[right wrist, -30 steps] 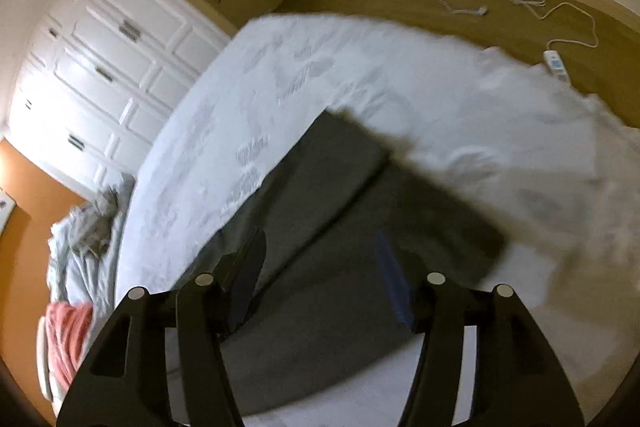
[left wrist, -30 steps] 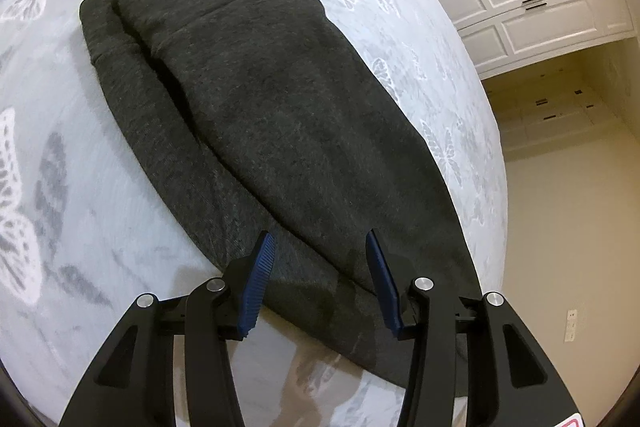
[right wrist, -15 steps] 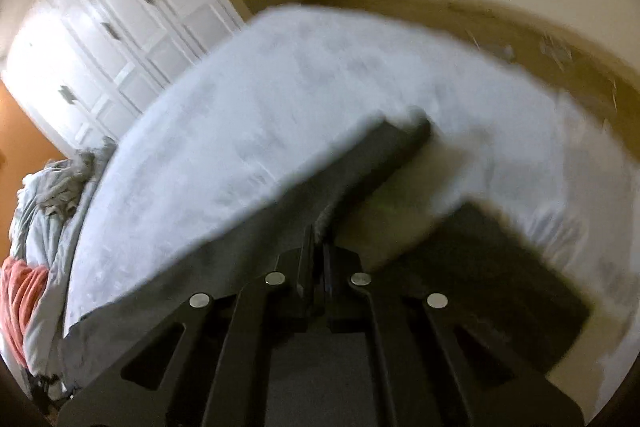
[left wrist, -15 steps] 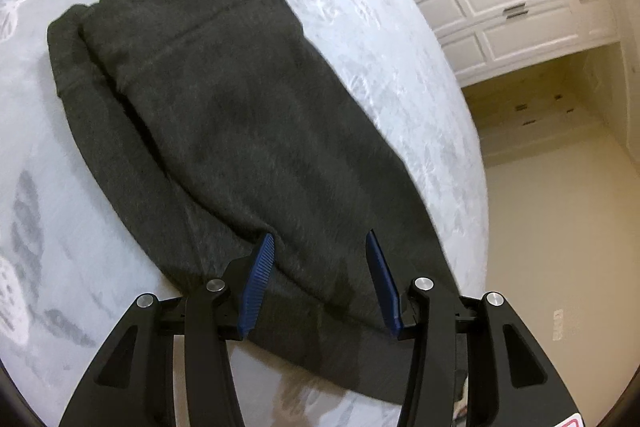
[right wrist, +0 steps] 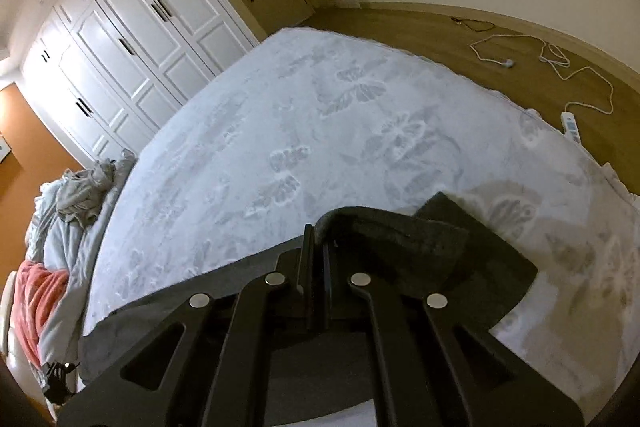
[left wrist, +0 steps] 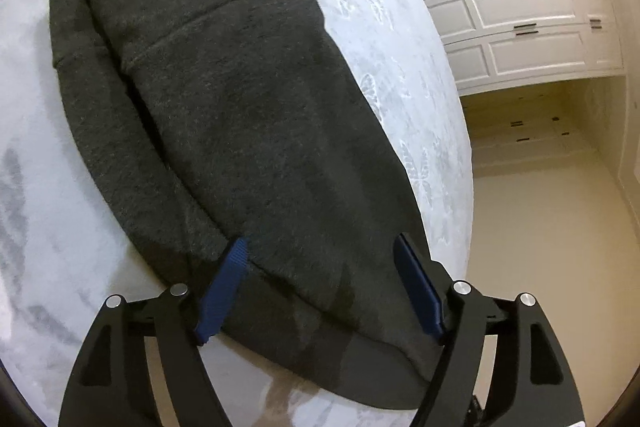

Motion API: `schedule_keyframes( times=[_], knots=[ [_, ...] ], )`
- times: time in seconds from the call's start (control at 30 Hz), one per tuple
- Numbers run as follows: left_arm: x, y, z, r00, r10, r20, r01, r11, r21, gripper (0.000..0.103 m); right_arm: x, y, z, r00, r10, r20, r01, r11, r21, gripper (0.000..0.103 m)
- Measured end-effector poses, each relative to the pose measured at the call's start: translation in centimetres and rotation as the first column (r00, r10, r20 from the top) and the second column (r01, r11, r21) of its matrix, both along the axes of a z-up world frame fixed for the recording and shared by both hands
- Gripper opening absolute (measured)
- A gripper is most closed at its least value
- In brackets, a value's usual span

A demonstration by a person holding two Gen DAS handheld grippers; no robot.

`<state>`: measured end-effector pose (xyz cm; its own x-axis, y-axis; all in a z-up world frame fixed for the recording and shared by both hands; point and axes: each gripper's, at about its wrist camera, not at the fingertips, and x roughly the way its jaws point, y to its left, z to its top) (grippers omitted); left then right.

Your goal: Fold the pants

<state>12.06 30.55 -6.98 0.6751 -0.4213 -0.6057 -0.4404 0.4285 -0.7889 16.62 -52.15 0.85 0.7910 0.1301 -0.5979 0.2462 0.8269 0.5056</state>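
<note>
Dark grey pants (left wrist: 240, 115) lie lengthwise on the white bed (left wrist: 48, 211), folded leg over leg, waistband at the far end. My left gripper (left wrist: 324, 263) is open, its blue fingers (left wrist: 226, 283) straddling the pants' near end just above the cloth. In the right wrist view my right gripper (right wrist: 316, 239) is shut on the hem end of the pants (right wrist: 400, 239) and holds it lifted off the bed (right wrist: 320, 131); the cloth drapes to the right of the fingers.
White wardrobe doors (left wrist: 516, 7) stand beyond the bed. A heap of bedding and clothes (right wrist: 68, 211) lies at the bed's left end. A power strip with white cable (right wrist: 570, 123) lies on the wooden floor. The bed edge (left wrist: 460, 187) runs right of the pants.
My right gripper closed on the pants' end and lifted it. My left gripper moved closer over the near end of the pants and stays open.
</note>
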Motion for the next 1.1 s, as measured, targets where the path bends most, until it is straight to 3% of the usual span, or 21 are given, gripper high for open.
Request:
schedule_keyframes(
  times=[0.03, 0.07, 0.1, 0.13, 0.23, 0.33, 0.37, 0.43, 0.47, 0.5, 0.57, 0.63, 0.67, 0.7, 0.8, 1.03, 1.07, 1.1],
  knots=[
    [0.0, 0.2, -0.2, 1.0, 0.013, 0.012, -0.012, 1.0, -0.018, 0.066, 0.2, 0.2, -0.1, 1.0, -0.002, -0.001, 0.002, 1.0, 0.0, 0.002],
    [0.0, 0.4, -0.2, 1.0, 0.018, 0.018, -0.018, 1.0, -0.025, 0.042, 0.4, 0.6, -0.3, 1.0, -0.003, -0.005, 0.003, 1.0, -0.003, 0.002],
    [0.1, 0.5, -0.2, 1.0, 0.006, 0.026, -0.005, 1.0, -0.029, 0.006, 0.6, 0.9, -0.4, 1.0, -0.004, -0.008, 0.003, 1.0, -0.008, 0.002],
    [0.1, 0.7, -0.1, 0.999, -0.018, 0.045, 0.02, 0.999, -0.047, 0.0, 0.5, 0.9, -0.3, 1.0, -0.002, -0.006, 0.002, 1.0, -0.005, 0.002],
    [-1.0, 1.5, 1.9, 0.988, -0.022, 0.154, 0.033, 0.997, -0.066, 0.0, -0.3, 1.1, 1.6, 0.997, 0.0, 0.074, -0.002, 1.0, 0.018, 0.002],
    [-2.8, 2.8, 6.6, 0.956, -0.031, 0.291, 0.028, 1.0, 0.014, 0.0, -2.6, 0.9, 4.6, 0.982, 0.027, 0.189, -0.031, 0.999, 0.019, 0.002],
    [-3.6, 3.5, 7.5, 0.952, -0.033, 0.304, 0.024, 0.999, 0.036, 0.0, -2.9, 0.9, 4.6, 0.983, 0.039, 0.181, -0.038, 0.999, -0.008, 0.002],
    [-4.7, 4.4, 7.3, 0.97, -0.029, 0.243, 0.007, 0.996, 0.088, 0.0, -2.7, 0.3, 1.8, 0.998, 0.046, 0.042, -0.044, 0.998, -0.052, 0.002],
    [-5.2, 4.9, 6.3, 0.985, -0.013, 0.173, -0.007, 0.993, 0.117, 0.0, -2.4, -0.1, 0.4, 0.999, 0.04, -0.019, -0.041, 0.998, -0.053, 0.002],
    [-5.4, 5.2, 5.1, 0.993, 0.004, 0.117, -0.017, 0.993, 0.113, 0.0, -2.1, -0.7, -1.8, 0.994, 0.031, -0.103, -0.038, 0.997, -0.061, 0.002],
    [-6.2, 6.0, 2.8, 0.999, 0.028, 0.03, -0.029, 0.998, 0.05, 0.0, -1.9, -0.8, -3.5, 0.986, 0.04, -0.162, -0.055, 0.994, -0.09, 0.002],
    [-6.5, 6.3, 1.7, 0.999, 0.043, -0.021, -0.043, 0.999, 0.011, 0.015, -1.7, -0.1, -3.9, 0.982, 0.056, -0.18, -0.081, 0.988, -0.133, 0.002],
    [-6.3, 6.2, 1.6, 0.998, 0.046, -0.041, -0.046, 0.999, 0.014, 0.034, -1.6, 0.2, -3.9, 0.982, 0.06, -0.179, -0.086, 0.986, -0.141, 0.002],
    [-6.2, 6.1, 1.6, 0.997, 0.056, -0.053, -0.054, 0.998, 0.023, 0.043, -1.5, 0.2, -3.8, 0.982, 0.059, -0.177, -0.084, 0.986, -0.143, 0.002],
    [-5.6, 5.6, 1.8, 0.996, 0.079, -0.045, -0.077, 0.996, 0.042, 0.045, -1.0, 0.2, -4.3, 0.982, 0.045, -0.184, -0.07, 0.989, -0.128, 0.002],
    [-3.8, 5.7, -0.2, 0.988, 0.144, -0.046, -0.145, 0.989, -0.024, 0.047, -0.7, -0.2, -5.0, 0.973, 0.047, -0.226, -0.075, 0.99, -0.116, 0.002],
    [-3.5, 5.3, -0.4, 0.988, 0.152, -0.038, -0.154, 0.987, -0.037, 0.043, -0.6, -0.2, -5.2, 0.972, 0.049, -0.231, -0.077, 0.99, -0.115, 0.002],
    [-2.9, 5.4, -0.6, 0.987, 0.157, -0.035, -0.159, 0.986, -0.048, 0.021, -0.6, -0.3, -5.4, 0.97, 0.05, -0.237, -0.078, 0.991, -0.11, 0.002]
  ],
)
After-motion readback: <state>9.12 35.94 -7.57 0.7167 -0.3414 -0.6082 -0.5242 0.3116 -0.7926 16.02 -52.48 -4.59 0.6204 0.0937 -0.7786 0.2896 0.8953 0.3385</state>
